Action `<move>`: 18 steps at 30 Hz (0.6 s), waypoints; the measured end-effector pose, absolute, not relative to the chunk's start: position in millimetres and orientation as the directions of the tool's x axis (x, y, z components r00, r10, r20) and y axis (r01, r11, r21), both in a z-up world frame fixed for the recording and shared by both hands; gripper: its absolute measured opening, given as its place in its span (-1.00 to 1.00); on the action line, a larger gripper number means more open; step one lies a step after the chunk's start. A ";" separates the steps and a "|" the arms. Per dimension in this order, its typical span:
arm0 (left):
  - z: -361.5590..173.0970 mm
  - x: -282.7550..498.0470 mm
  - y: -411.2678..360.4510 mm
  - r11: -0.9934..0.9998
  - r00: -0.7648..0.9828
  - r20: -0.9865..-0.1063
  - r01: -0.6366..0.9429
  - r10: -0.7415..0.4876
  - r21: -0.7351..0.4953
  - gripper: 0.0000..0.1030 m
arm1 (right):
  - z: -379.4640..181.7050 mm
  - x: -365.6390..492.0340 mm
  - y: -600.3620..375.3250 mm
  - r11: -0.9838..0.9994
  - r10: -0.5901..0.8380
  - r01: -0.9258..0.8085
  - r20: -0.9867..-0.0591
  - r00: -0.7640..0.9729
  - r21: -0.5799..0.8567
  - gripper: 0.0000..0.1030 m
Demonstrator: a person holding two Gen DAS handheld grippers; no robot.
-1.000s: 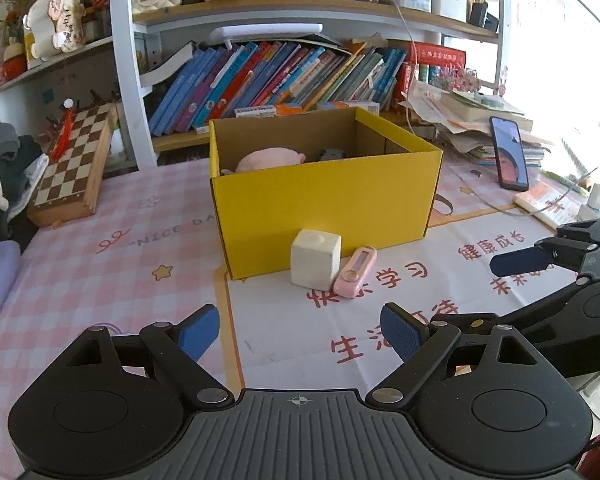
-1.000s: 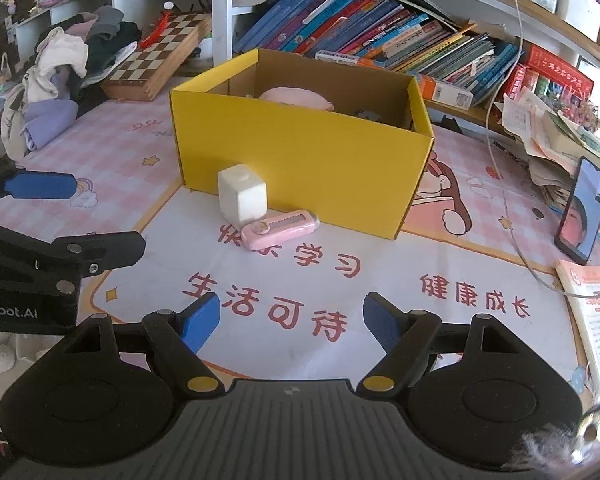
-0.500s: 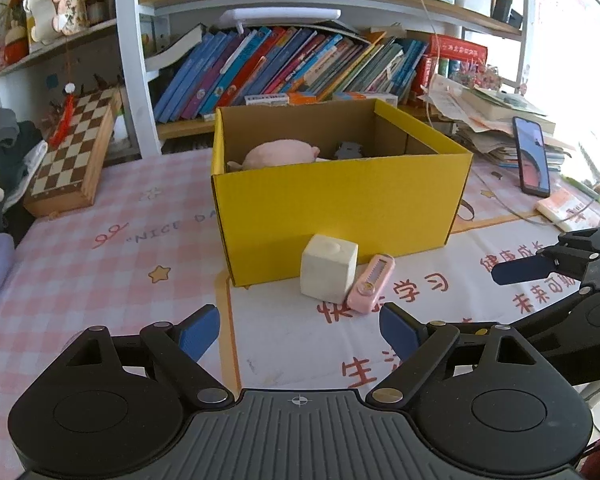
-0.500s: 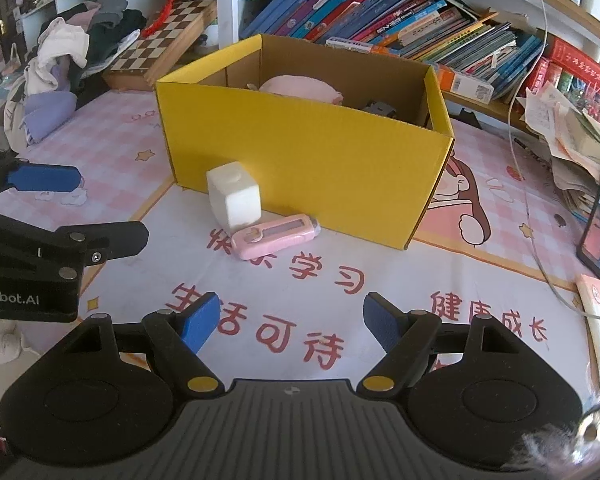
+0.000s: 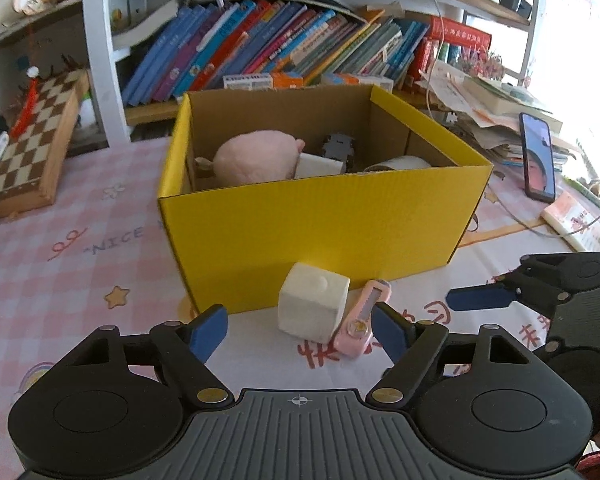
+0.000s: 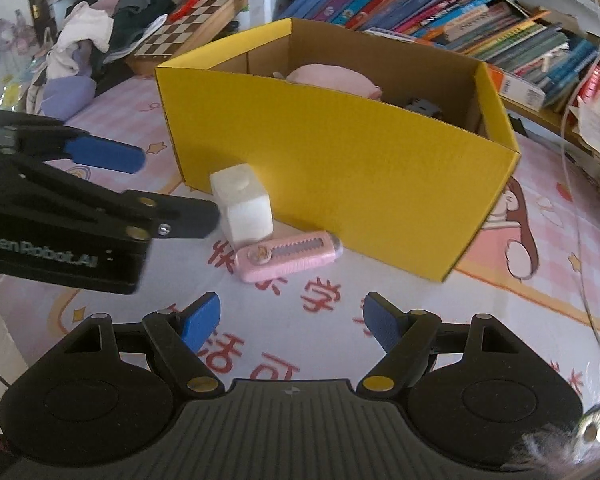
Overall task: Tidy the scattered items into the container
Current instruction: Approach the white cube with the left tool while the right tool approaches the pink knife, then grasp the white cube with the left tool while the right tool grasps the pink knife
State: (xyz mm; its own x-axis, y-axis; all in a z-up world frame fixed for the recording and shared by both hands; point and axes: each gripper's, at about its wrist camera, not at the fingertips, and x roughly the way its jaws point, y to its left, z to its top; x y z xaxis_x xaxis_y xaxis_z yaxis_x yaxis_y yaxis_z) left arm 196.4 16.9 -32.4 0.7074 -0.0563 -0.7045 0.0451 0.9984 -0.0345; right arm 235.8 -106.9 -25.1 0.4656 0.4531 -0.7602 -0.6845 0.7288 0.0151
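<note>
A yellow cardboard box (image 5: 324, 224) stands on the table; it also shows in the right wrist view (image 6: 340, 152). Inside lie a pink plush (image 5: 256, 156), a white block (image 5: 320, 166) and a small dark toy (image 5: 338, 146). A white cube (image 5: 312, 306) and a pink utility knife (image 5: 362, 320) lie against the box's front wall, seen too in the right wrist view as cube (image 6: 244, 204) and knife (image 6: 288, 254). My left gripper (image 5: 300, 330) is open, just short of the cube. My right gripper (image 6: 292, 320) is open, a little back from the knife.
A chessboard (image 5: 32, 140) leans at the left. Books (image 5: 260, 52) fill the shelf behind the box. A phone (image 5: 536, 156) and paper piles sit at the right. Clothes (image 6: 96, 40) pile at the far left.
Both grippers have moved forward toward the box, so the cube and knife now sit close in front of the fingertips. Both stay open.
</note>
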 end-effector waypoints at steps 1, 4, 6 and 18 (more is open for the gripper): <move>-33.9 199.8 16.4 0.998 0.703 -0.709 0.044 -0.056 -0.035 0.54 | -26.5 239.0 -106.1 0.725 0.456 -0.689 -0.761 0.462 0.016 0.51; -38.6 208.9 14.4 0.998 0.688 -0.723 0.045 -0.060 -0.040 0.50 | -31.1 247.5 -104.0 0.714 0.464 -0.700 -0.762 0.451 0.020 0.51; -41.8 215.4 13.2 0.998 0.677 -0.733 0.048 -0.063 -0.041 0.43 | -34.2 252.8 -101.9 0.706 0.471 -0.708 -0.763 0.443 0.025 0.51; -54.2 237.7 7.8 0.998 0.642 -0.765 0.050 -0.050 -0.024 0.12 | -44.1 271.7 -92.5 0.664 0.512 -0.746 -0.758 0.404 0.050 0.52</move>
